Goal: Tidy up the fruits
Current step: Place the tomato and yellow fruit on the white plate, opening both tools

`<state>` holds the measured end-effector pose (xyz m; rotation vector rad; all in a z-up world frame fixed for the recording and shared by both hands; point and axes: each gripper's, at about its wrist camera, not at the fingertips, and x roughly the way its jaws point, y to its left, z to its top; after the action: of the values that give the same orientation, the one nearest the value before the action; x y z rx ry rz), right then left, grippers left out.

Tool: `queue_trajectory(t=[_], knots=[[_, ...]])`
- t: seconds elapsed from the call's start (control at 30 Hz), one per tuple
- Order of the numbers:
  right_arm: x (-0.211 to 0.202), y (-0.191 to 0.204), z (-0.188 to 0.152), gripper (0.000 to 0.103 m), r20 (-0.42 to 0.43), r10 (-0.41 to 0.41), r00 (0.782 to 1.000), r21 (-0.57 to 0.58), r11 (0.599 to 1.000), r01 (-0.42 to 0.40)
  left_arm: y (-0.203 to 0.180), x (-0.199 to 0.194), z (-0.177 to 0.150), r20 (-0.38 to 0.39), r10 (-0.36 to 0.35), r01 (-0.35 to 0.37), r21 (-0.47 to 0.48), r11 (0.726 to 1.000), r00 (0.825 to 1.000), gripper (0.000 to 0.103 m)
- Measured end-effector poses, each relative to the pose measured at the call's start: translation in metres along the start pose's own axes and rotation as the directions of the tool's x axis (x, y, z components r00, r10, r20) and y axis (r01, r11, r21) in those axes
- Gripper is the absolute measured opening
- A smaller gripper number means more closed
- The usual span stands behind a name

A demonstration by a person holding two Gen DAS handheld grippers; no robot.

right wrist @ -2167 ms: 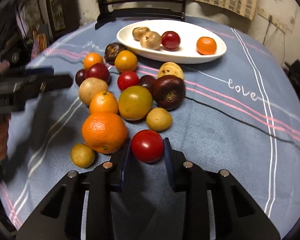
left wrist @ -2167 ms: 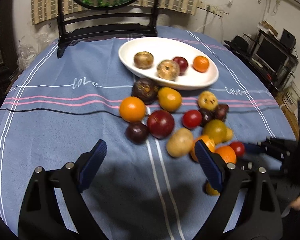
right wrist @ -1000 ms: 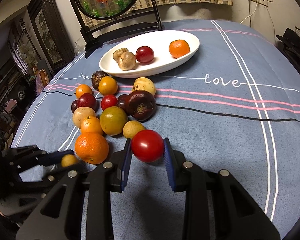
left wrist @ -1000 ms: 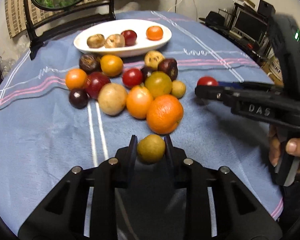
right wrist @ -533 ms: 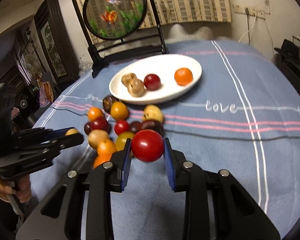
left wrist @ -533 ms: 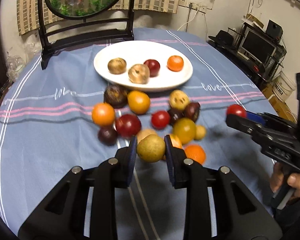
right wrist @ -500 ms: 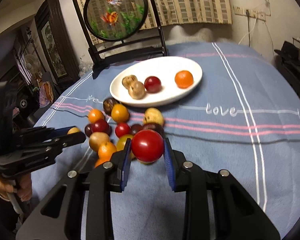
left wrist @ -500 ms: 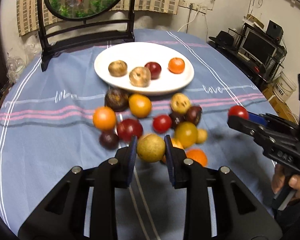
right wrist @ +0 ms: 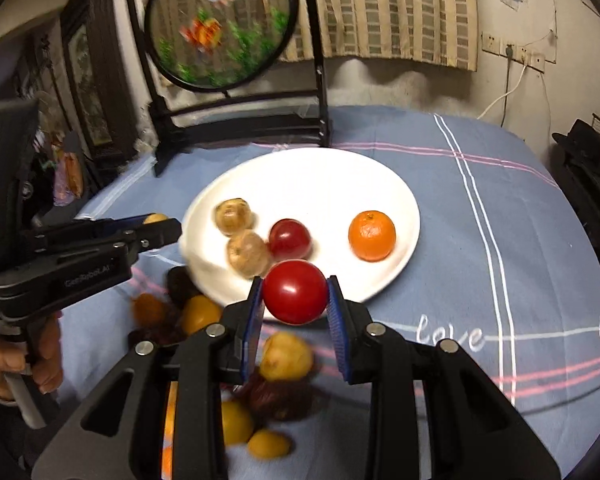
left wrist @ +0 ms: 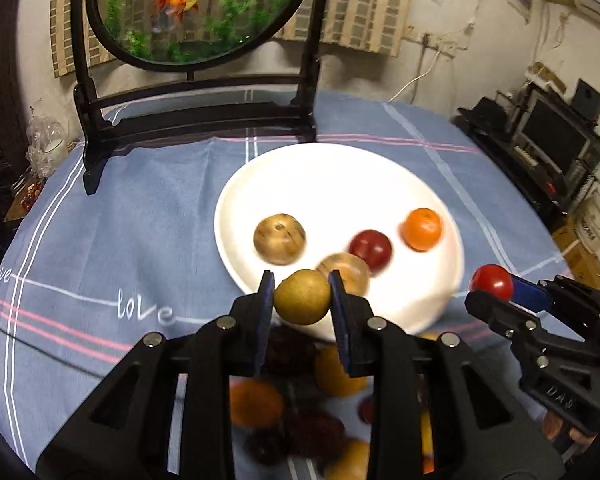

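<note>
Loose fruits (left wrist: 300,420): blurred behind my left gripper (left wrist: 302,304); kinds unclear.
Pale brown fruit (left wrist: 350,270): half hidden at 1 o'clock of the yellow-green fruit (left wrist: 302,297) I clamped.
Plate (right wrist: 404,200): my red tomato (right wrist: 295,297) covered its 6 o'clock rim; the 8 o'clock rim was smeared.
Fruit in my left gripper (right wrist: 156,218), right wrist view: only a sliver showed.
My left hand (right wrist: 40,364): cut off at 9 o'clock.
Goldfish picture (right wrist: 216,24): blurred.
</note>
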<state>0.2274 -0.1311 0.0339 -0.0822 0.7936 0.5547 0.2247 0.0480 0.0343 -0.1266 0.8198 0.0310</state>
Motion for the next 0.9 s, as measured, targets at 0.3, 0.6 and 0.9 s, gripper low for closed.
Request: queue_trajectory(t=[0.3, 0.6, 0.9], knots=[[0.046, -0.014, 0.015, 0.042, -0.068, -0.057, 0.996, 0.03, 0.998, 0.06, 0.006, 0.04, 0.014, -0.041, 0.037, -0.038, -0.016, 0.999, 0.998, 0.034], [0.021, -0.021, 0.015, 0.049, 0.004, -0.028, 1.0, 0.075, 0.997, 0.028, 0.012, 0.022, 0.015, -0.002, 0.047, -0.047, -0.052, 0.998, 0.999, 0.071], [-0.018, -0.019, -0.011, 0.061, 0.015, -0.017, 1.0, 0.102, 0.995, 0.016, 0.02, -0.024, -0.02, 0.034, 0.086, -0.083, -0.072, 0.994, 0.996, 0.09]])
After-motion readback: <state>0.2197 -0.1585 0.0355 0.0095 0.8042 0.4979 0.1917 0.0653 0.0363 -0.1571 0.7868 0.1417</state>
